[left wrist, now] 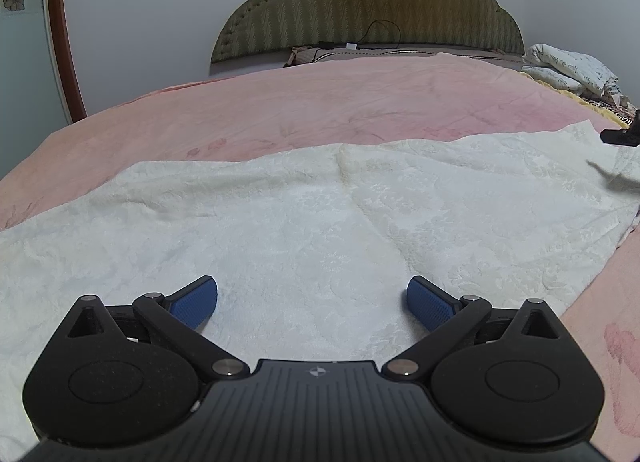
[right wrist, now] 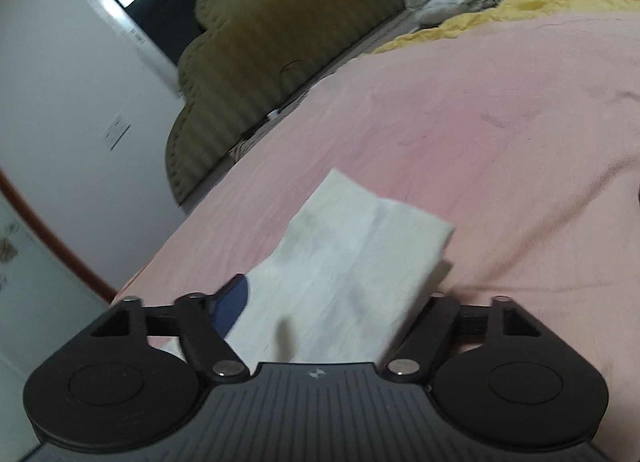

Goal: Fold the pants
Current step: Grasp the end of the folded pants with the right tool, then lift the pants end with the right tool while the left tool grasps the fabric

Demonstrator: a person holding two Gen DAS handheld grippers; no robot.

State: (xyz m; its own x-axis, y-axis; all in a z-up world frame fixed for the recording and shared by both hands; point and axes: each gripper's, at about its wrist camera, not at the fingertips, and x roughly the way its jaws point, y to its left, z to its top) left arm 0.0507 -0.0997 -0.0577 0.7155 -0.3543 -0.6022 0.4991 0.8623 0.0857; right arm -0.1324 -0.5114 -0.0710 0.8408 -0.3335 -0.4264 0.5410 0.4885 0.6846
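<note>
Lying flat ahead of the wide-open, empty left gripper (left wrist: 312,304), the cream textured fabric pants (left wrist: 320,213) look unfolded — one end sits between the right gripper (right wrist: 332,302)'s half-closed jaws, grip uncertain.

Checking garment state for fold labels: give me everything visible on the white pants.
The white pants are cream cloth with a woven floral relief, spread flat across the pink bedspread, a soft crease running down the middle. The left gripper hovers open just above them, blue pads apart. In the right wrist view one end lies between the fingers of the right gripper and juts forward clear of the bed; whether the pads press it is unclear.
</note>
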